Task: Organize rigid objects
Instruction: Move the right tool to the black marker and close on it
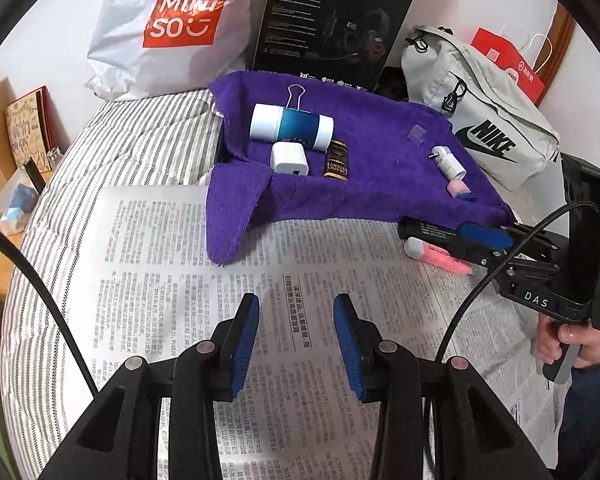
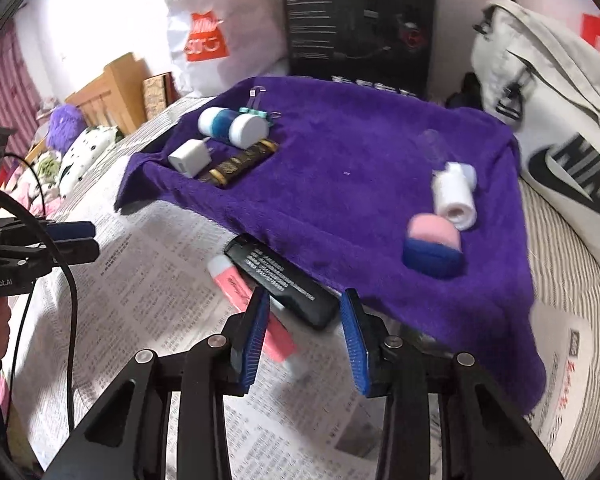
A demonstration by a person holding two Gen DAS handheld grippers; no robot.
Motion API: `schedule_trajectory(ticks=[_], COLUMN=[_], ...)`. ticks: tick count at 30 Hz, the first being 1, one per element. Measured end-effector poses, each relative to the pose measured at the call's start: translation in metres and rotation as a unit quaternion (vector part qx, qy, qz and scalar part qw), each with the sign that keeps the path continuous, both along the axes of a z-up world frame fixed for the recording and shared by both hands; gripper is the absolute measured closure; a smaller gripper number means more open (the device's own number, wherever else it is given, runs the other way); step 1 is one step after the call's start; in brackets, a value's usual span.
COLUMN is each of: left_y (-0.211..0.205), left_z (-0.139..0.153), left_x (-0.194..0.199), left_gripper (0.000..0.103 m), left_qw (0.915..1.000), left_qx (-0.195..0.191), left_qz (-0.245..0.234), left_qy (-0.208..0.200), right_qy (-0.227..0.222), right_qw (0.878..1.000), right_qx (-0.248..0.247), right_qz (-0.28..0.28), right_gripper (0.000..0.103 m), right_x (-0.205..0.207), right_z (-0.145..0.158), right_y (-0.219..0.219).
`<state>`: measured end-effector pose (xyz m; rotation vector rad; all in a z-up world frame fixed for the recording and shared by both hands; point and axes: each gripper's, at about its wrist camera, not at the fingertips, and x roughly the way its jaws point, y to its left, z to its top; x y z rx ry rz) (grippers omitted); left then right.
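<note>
Right gripper (image 2: 305, 332) poised over a black rectangular device (image 2: 282, 280) and a pink tube (image 2: 236, 280), which lie side by side, touching, on the newspaper (image 2: 148, 280) at the edge of the purple towel (image 2: 360, 200). Its jaws stand partly open; the device's near end lies between them, pads not yet pressing. Left gripper (image 1: 296, 336) hovers over bare newspaper, jaws partly open and empty. A good grasp would centre on the device alone, clear of the tube, before closing.
</note>
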<state>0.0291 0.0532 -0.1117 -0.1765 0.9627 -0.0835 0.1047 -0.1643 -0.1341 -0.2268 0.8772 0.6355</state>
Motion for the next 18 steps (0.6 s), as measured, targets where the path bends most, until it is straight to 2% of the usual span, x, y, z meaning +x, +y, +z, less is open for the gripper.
schedule_trajectory(ticks=[10,15,18], left_y=[-0.002,-0.005,-0.006], left_z=[-0.001,-0.004,-0.005], left_x=[0.000,0.001,0.002], left_gripper=[0.066,0.066,0.066], left_qw=[1.0000,0.9998,0.9998], left_qx=[-0.001,-0.002,0.001], left_qz=[-0.009,-0.016,-0.019], left_qy=[0.002,0.006,0.009], right_qy=[-0.010,0.000,0.025], right_qw=[0.999,0.998,0.998], right_qx=[-0.024,-0.016,-0.003], right_qz=[0.043,0.058,0.065], right_gripper=[0.063,0.061,0.061], right_x=[0.002,0.003,0.005], right_z=[0.002,0.001,0.001], right_y=[0.010,0.012,0.012])
